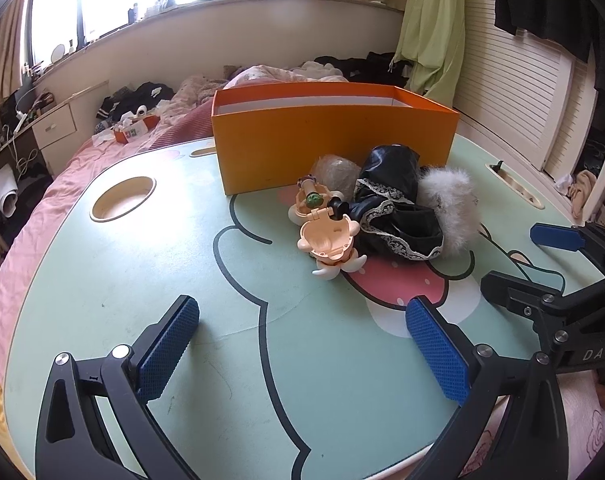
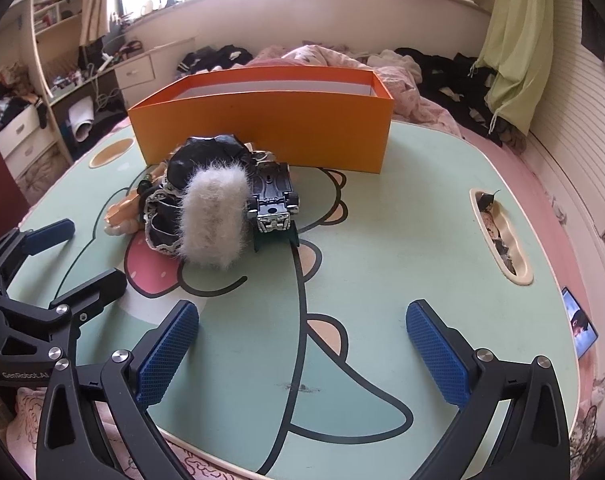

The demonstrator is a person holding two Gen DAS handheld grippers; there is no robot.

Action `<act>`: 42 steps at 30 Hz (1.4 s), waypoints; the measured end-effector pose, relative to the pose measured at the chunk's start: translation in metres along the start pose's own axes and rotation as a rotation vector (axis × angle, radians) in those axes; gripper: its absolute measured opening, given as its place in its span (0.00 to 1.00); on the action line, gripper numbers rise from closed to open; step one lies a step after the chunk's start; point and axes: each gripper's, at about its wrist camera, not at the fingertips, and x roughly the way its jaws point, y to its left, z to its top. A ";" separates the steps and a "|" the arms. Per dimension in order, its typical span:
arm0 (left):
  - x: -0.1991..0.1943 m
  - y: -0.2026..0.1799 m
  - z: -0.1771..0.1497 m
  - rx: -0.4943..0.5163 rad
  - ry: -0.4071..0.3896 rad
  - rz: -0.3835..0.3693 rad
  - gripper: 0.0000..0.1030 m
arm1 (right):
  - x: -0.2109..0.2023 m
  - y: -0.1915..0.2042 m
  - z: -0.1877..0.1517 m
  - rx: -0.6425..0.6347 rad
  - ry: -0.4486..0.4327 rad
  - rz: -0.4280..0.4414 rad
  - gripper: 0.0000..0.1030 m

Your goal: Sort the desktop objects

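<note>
Both the left tongs (image 1: 302, 350) and the right tongs (image 2: 302, 350) hang released and empty over the near part of the smooth mint-green surface (image 1: 182, 260), probably poised for a first pick. The things to sort sit heaped mid-surface: a glossy peach plastic toy (image 1: 328, 240), black lace-trimmed cloth (image 1: 394, 204), white fluffy trim (image 2: 214, 220) and an upturned toy car (image 2: 272, 200). Just beyond stands the open, rigid orange box (image 1: 334, 140), likely their destination.
</note>
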 end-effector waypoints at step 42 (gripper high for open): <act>-0.002 0.002 -0.007 -0.009 -0.038 0.005 1.00 | -0.003 -0.007 0.000 0.047 -0.017 -0.020 1.00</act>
